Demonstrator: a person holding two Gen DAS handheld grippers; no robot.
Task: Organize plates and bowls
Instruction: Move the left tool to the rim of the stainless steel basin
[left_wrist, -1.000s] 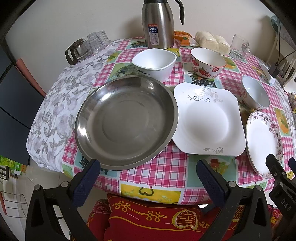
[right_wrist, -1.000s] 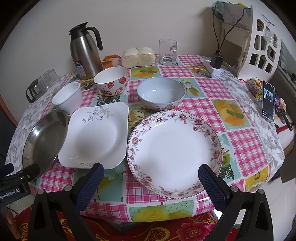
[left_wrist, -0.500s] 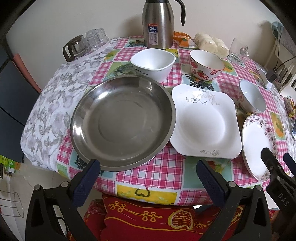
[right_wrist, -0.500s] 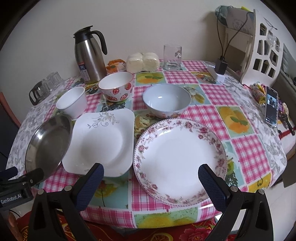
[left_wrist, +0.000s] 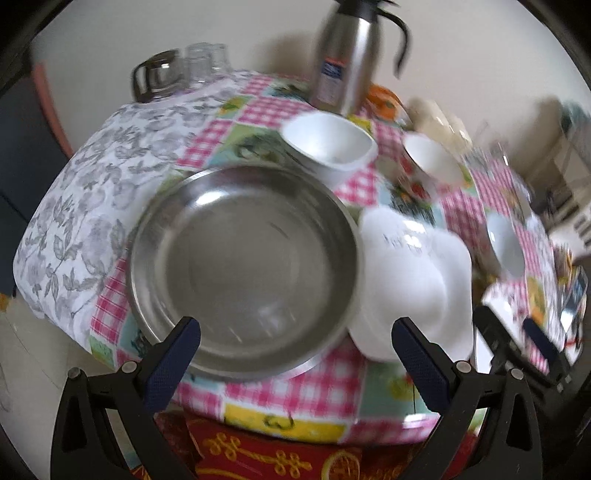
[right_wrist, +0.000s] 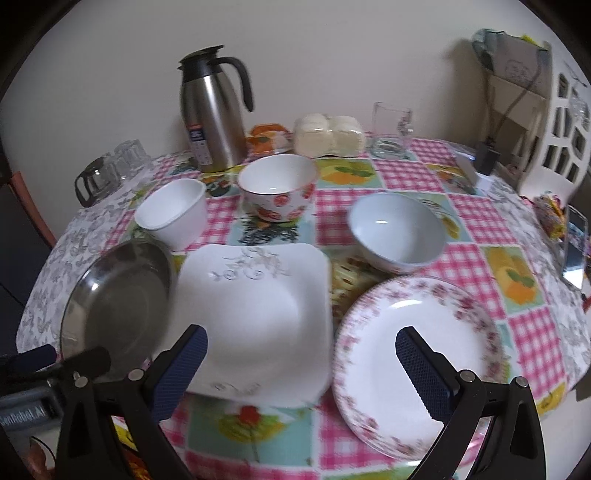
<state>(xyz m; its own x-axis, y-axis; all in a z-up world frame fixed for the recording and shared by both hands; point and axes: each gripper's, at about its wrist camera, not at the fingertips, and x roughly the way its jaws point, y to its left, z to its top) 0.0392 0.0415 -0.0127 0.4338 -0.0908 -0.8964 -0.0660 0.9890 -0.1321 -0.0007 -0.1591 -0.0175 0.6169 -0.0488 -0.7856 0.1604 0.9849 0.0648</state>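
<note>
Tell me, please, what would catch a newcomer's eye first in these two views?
Probably the big stainless steel pan, filling the middle of the left wrist view at the table's near edge. Beside it lie the white square plate and the rose-rimmed round plate, with three bowls behind them. Both the left gripper and the right gripper hang open and empty in front.

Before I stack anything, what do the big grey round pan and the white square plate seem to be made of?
Big grey round pan: apparently stainless steel, glossy, mirror-like glints. White square plate: probably glazed ceramic, maybe melamine; smooth opaque white with grey scroll print.
</note>
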